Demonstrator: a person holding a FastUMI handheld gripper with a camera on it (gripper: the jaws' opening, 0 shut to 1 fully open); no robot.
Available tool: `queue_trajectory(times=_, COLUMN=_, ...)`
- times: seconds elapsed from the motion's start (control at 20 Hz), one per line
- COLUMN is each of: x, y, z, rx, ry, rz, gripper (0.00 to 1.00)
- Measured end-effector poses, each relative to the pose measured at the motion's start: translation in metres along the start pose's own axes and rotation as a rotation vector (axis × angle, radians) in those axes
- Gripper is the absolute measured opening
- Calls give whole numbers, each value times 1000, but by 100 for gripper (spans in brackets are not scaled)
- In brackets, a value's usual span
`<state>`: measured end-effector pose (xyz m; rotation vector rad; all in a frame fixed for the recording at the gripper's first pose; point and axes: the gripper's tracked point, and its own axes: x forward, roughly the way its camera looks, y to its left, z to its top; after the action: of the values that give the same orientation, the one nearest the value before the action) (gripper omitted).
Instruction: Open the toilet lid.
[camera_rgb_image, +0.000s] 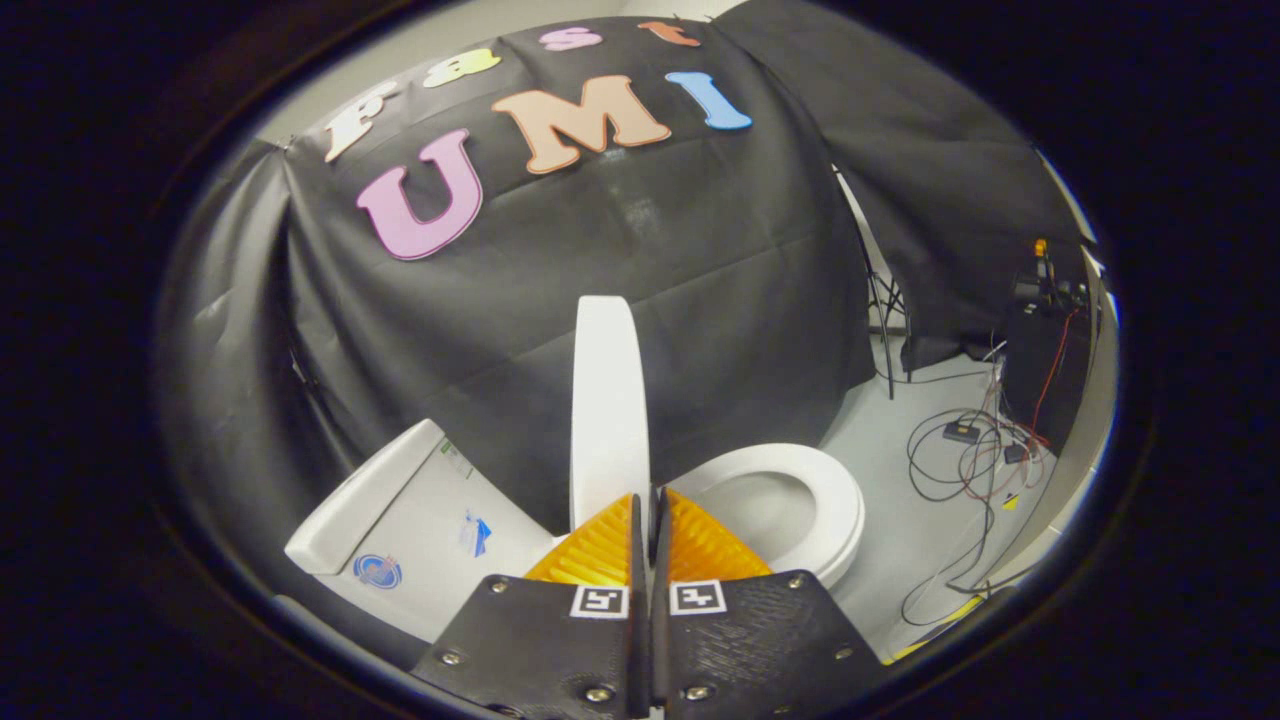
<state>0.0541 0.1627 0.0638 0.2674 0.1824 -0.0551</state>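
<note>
Jaws: we find the two orange fingers (600, 545) of the gripper (648, 500) drawn nearly together at lower centre of the frame, pinching the near edge of the toilet lid (608, 400) between their tips. Only a thin slit remains between the black finger bodies below them.

We see the toilet lid standing upright and edge-on, rising from the fingertips toward the middle of the frame as a narrow white slab against the black cloth wall (700, 260).

To the right of the lid, at lower right of centre, the white toilet seat (835, 495) lies flat, its oval opening exposed. To the left of the lid, at lower left, we note the white cistern (400, 510) with small stickers on its top face.

At the right of the frame, loose cables (945, 460) lie on the pale floor (900, 540), near a dark box (1045, 350) carrying wiring.
</note>
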Motion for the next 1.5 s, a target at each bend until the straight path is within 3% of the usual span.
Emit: queue_trajectory(times=1.5, x=-24, y=111, z=-16, rx=-266, ry=-19, rz=86, gripper=1)
